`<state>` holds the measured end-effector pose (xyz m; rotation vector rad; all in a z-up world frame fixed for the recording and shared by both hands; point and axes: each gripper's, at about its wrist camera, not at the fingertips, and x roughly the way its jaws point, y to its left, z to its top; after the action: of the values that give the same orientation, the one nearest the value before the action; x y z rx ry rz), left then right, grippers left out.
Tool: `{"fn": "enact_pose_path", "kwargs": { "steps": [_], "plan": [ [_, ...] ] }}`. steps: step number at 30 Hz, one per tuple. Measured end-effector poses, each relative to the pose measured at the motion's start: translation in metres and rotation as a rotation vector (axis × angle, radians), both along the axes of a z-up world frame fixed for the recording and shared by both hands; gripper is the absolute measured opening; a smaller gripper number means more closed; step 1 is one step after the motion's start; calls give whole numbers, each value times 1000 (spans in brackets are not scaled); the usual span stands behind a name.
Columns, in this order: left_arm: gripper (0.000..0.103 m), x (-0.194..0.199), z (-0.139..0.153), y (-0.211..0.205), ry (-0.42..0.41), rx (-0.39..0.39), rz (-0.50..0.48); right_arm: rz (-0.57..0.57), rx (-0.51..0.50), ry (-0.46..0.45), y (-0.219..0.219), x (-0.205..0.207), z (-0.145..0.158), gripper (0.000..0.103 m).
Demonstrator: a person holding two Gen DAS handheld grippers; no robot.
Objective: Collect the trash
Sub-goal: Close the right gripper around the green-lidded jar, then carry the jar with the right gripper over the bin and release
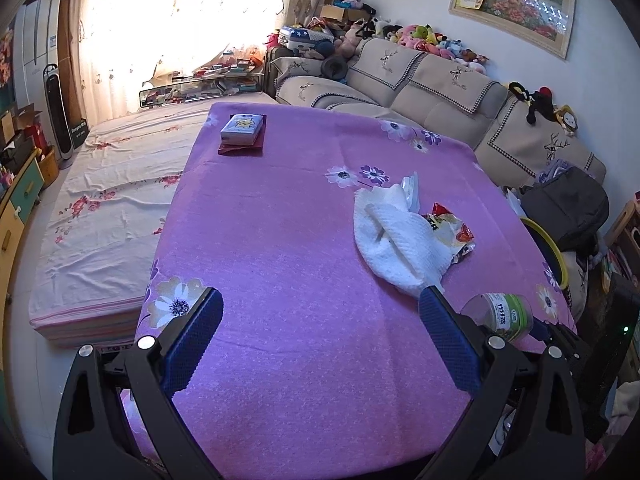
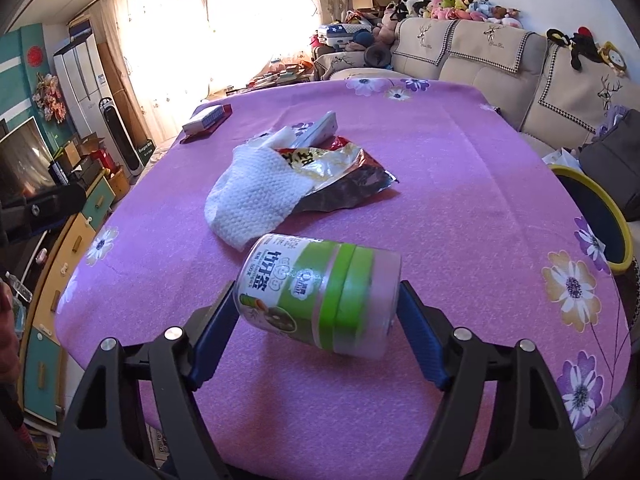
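We see a worktop (image 2: 460,184) under a purple flowered cloth. Our right hand-held gripper (image 2: 316,316) brackets a green-labelled jar (image 2: 320,292) lying on its side, pads at its two ends; firm pressure we cannot confirm. Just beyond the jar lie one white paper towel (image 2: 256,196) and one crumpled snack wrapper (image 2: 344,176). A yellow-rimmed bin (image 2: 592,184) stands right of the jar. Our left hand-held gripper (image 1: 320,332) hangs open and empty. Gripped end to end, the smooth jar could pivot and slip during lifting.

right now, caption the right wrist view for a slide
Right tongs closed around a green-labelled jar lying on its side on the purple cloth.
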<state>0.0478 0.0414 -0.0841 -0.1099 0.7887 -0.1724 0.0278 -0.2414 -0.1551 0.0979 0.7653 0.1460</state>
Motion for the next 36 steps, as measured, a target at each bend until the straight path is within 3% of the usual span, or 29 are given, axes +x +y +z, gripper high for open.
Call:
{"fn": "enact_pose_path", "kwargs": {
  "steps": [7,11,14,19,24,30,33,36],
  "plan": [
    [97,3,0,-18,-3,21,-41,-84,17,-76,-48,-1,29,74],
    [97,8,0,-30,0,37,-60,-221,13,-119,-116,9,51,74],
    [97,12,-2,-40,11,48,-69,-335,-10,-100,-179,29,54,74],
    [97,19,-7,-59,31,56,-87,-468,-24,43,-278,82,26,74],
    [97,25,-9,-78,41,83,-105,-537,-34,165,-335,125,-16,74],
    [97,34,-18,-103,68,113,-146,-584,-15,254,-367,150,-53,74],
    [97,39,-22,-111,80,117,-163,-600,16,265,-374,148,-55,74],
    [97,41,-23,-116,82,124,-176,-601,22,214,-369,134,-42,75]
  ]
}}
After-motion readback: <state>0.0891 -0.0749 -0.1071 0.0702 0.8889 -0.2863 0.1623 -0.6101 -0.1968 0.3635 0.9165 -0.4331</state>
